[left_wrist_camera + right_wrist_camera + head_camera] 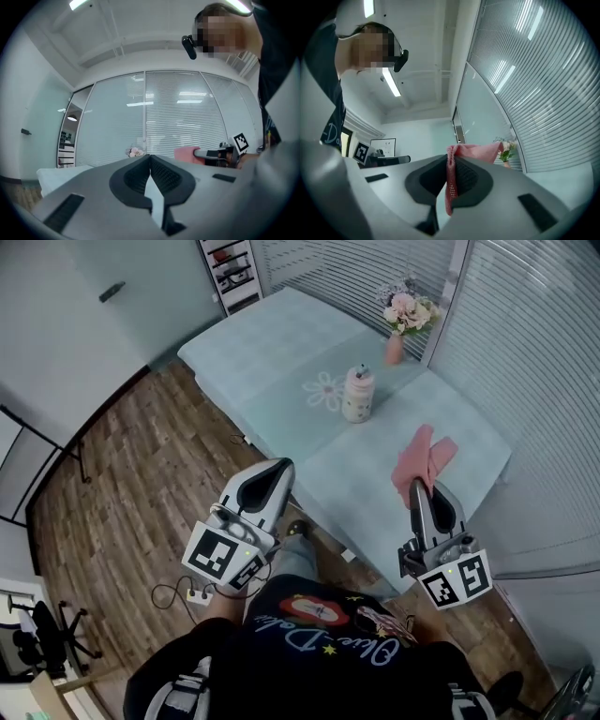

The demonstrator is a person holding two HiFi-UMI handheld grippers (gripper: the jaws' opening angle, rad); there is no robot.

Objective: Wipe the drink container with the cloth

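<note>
The drink container (358, 395), a pale cup with a lid and straw, stands upright on the light green table (272, 343) near a flower print. My right gripper (415, 488) is shut on a pink cloth (424, 458), which drapes forward off its jaws above the table's near right part; the right gripper view shows the cloth (459, 154) pinched between the pads. My left gripper (282, 469) is shut with nothing in it, held at the table's near edge, well short of the container. In the left gripper view the jaws (150, 159) meet, and the cloth (186, 153) shows at right.
A pink vase of flowers (403, 320) stands at the table's far right, by the blinds. Wooden floor (141, 474) lies left of the table, with a power strip and cable (192, 594) near my feet. A shelf unit (232, 268) stands at the back.
</note>
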